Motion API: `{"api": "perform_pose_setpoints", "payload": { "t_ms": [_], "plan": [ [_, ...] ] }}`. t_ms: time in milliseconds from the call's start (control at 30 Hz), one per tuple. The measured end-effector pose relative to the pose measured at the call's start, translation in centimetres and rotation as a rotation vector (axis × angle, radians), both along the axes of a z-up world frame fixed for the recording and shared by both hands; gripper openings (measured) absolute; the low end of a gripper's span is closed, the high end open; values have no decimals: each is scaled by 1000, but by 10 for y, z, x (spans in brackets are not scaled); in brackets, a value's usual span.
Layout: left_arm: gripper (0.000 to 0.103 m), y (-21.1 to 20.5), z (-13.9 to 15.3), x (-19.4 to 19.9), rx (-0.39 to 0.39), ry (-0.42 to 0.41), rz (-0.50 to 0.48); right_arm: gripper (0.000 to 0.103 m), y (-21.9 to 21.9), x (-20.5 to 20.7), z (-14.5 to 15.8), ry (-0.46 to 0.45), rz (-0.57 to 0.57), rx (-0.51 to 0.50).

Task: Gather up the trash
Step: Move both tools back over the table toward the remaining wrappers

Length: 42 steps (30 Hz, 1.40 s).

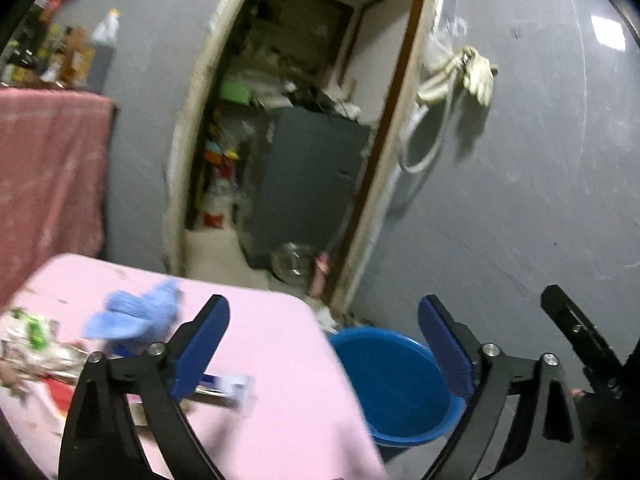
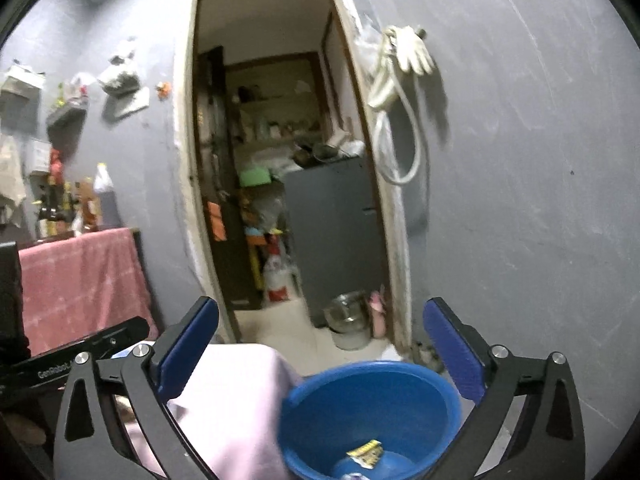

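Right tongs (image 2: 320, 344) agape, blue bucket (image 2: 372, 412) below, yellow wrapper (image 2: 366, 453) inside

We hold our left gripper (image 1: 324, 344) with its jaws spread wide and nothing between them. Our right gripper (image 2: 322, 350) stands just as wide and empty, beside the left.

Your left gripper (image 1: 324, 344) gapes empty. Left lies litter (image 1: 36, 344) on the pink table (image 1: 288, 400); right, the blue bucket (image 1: 384, 384).

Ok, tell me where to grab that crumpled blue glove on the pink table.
Take the crumpled blue glove at its raised, bunched middle, coming from above with the open left gripper. It lies slack on the pink table, so its flat edges probably offer little to pinch.
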<state>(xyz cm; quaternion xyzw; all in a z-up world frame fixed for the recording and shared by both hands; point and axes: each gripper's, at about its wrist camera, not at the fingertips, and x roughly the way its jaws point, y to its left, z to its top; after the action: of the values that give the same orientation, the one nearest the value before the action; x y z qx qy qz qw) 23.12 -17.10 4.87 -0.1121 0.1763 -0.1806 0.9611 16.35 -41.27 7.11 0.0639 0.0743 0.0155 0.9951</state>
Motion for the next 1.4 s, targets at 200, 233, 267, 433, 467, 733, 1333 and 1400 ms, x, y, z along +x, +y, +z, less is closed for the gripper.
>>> {"api": "perform_pose_setpoints", "payload": {
  "t_ms": [200,233,267,433,467,733,1333,1400],
  "plan": [
    [98,45,11,-41,2,-69,95,103,39,-14,10,-61,67,-16],
    [98,52,11,-47,7,-80,108,103,47,-17,11,-74,83,-13],
    [98,61,12,-54,16,-90,125,103,52,-21,11,-80,92,-11],
    [100,98,9,-79,54,-119,199,103,85,-28,14,-102,150,-7],
    [100,105,8,-83,63,-117,212,103,91,-28,13,-99,160,-8],
    [100,164,-16,-99,115,-75,314,103,136,-17,0,-38,225,-8],
    [99,220,-62,-61,95,139,295,101,202,31,-45,189,380,-88],
    [98,220,-65,-53,86,159,270,95,206,39,-51,228,404,-83]
  ]
}}
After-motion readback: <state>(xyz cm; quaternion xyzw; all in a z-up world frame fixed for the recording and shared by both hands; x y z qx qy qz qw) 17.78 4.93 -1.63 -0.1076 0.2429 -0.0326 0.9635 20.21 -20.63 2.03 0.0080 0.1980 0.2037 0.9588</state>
